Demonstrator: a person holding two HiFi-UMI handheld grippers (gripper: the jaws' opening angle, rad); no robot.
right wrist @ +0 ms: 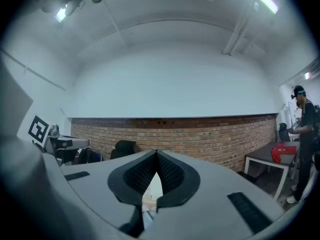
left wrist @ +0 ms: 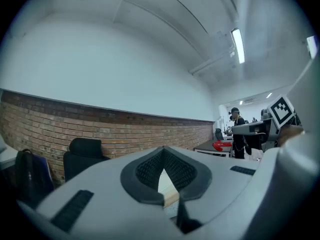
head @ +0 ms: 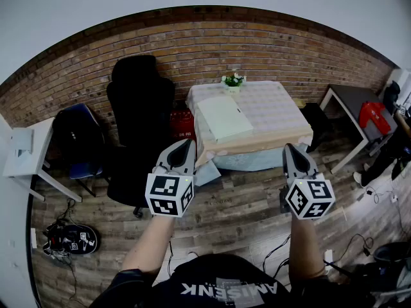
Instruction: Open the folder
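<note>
The left gripper (head: 187, 144) and right gripper (head: 290, 148) are hovering near, jaws pressed together, the folder (head: 223, 117) lying on the far tabletop (head: 277, 110).

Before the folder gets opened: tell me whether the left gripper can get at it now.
Likely yes: the way from the left gripper to the folder looks free, though it hangs short of the table.

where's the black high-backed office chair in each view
Head view: black high-backed office chair, upper left of centre, against the wall.
Left gripper view: lower left, at the wall's foot.
Right gripper view: small, left of centre, at the wall's foot.
Shared landmark: the red brick wall behind it.
</note>
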